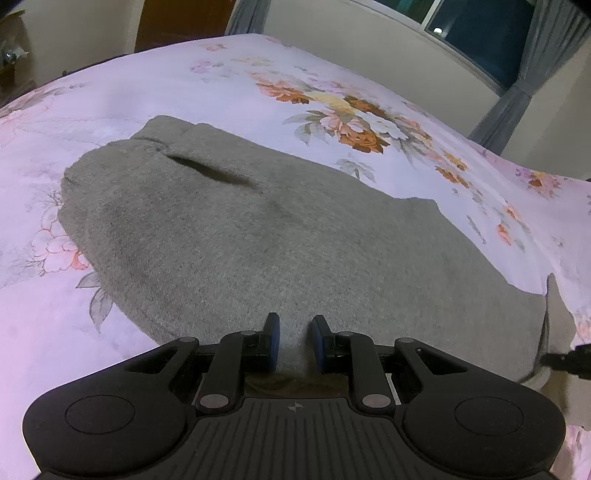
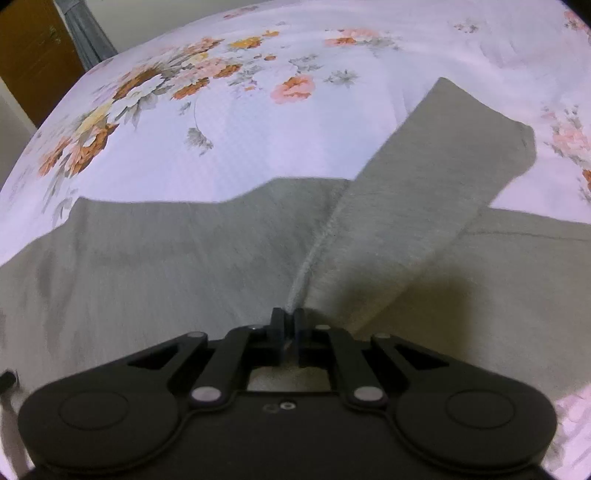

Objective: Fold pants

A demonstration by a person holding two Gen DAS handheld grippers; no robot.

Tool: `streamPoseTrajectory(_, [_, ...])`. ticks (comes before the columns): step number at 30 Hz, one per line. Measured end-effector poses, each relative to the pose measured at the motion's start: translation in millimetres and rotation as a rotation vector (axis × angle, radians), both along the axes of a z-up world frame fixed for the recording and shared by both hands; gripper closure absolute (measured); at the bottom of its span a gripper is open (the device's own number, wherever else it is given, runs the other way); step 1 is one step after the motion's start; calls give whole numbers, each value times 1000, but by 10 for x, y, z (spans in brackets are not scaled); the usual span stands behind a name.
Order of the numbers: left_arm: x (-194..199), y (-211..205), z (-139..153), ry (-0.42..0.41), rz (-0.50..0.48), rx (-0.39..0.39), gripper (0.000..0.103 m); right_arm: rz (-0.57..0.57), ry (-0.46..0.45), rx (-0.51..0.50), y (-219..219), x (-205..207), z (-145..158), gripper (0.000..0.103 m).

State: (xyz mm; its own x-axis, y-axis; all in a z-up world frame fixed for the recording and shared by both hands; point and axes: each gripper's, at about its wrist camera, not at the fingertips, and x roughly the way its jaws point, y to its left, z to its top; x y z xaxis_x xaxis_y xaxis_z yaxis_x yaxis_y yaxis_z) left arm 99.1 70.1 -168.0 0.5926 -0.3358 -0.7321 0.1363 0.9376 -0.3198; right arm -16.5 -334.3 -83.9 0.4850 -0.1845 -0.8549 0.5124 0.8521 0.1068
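Observation:
Grey pants (image 1: 229,236) lie flat on a floral bed sheet (image 1: 155,81), waistband and a pocket slit toward the far left in the left wrist view. My left gripper (image 1: 294,341) sits over the near edge of the pants, jaws a little apart with cloth between the blue pads; I cannot tell if it grips. In the right wrist view the pants (image 2: 166,258) spread across the sheet (image 2: 258,129). My right gripper (image 2: 289,325) is shut on a raised ridge of the grey fabric. A leg end (image 2: 443,162) lies folded back, pointing away to the right.
The right gripper's tip (image 1: 569,360) shows at the right edge of the left wrist view, next to lifted cloth. A wall with a dark window (image 1: 480,33) and grey curtains (image 1: 517,96) lies beyond the bed. A wooden door (image 2: 29,55) stands at the left.

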Motion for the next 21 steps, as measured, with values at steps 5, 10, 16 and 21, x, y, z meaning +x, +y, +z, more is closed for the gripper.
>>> streamPoseTrajectory(5, [-11, 4, -10, -5, 5, -8, 84, -9, -41, 20, 8, 23, 154, 91])
streamPoseTrajectory(10, [-13, -4, -15, -5, 12, -9, 84, -45, -17, -47, 6, 214, 165, 59])
streamPoseTrajectory(16, [0, 30, -27, 6, 25, -35, 84, -31, 105, -159, -67, 490, 5, 87])
streamPoseTrajectory(21, [1, 0, -38, -10, 1, -9, 84, -57, -37, -74, -177, -31, 237, 98])
